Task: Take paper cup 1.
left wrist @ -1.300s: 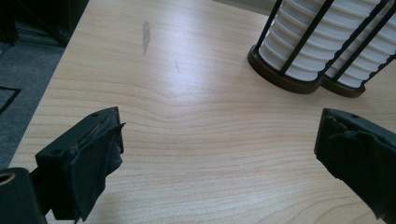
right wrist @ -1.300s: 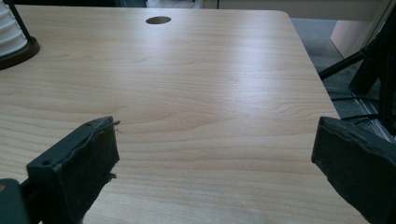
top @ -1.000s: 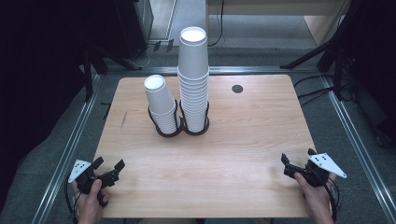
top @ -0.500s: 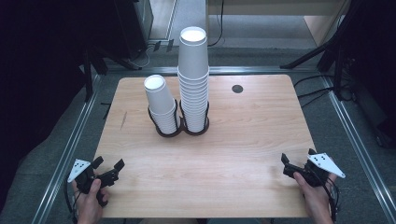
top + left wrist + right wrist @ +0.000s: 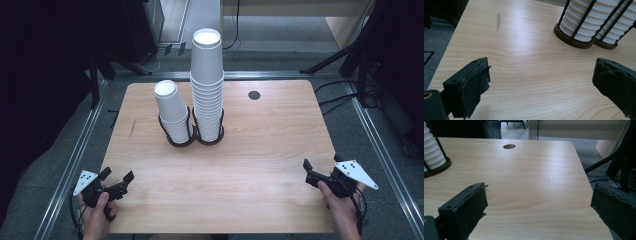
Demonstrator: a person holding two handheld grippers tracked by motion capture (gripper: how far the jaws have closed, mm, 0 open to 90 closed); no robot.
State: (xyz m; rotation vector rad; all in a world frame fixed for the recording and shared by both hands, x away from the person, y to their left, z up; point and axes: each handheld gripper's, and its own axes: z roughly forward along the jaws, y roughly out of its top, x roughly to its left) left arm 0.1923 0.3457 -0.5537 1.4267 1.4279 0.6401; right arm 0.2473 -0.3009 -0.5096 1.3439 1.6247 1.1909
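**Both grippers open at the near corners, cup stacks standing mid-table**

The left gripper (image 5: 117, 182) sits at the near left corner of the table (image 5: 260, 190), jaws spread wide with bare wood between them, holding and touching nothing. The right gripper (image 5: 309, 172) sits at the near right edge, jaws likewise wide apart and empty. Each is held in a hand coming in from the bottom of the high view.

Well apart from both, toward the far middle of the table, two stacks of white cups stand in a black wire holder (image 5: 192, 137). The short stack (image 5: 172, 112) leans slightly left; the tall stack (image 5: 207, 85), just beside it on the right, stands upright. Both have their long axis vertical, mouths facing down, bases up
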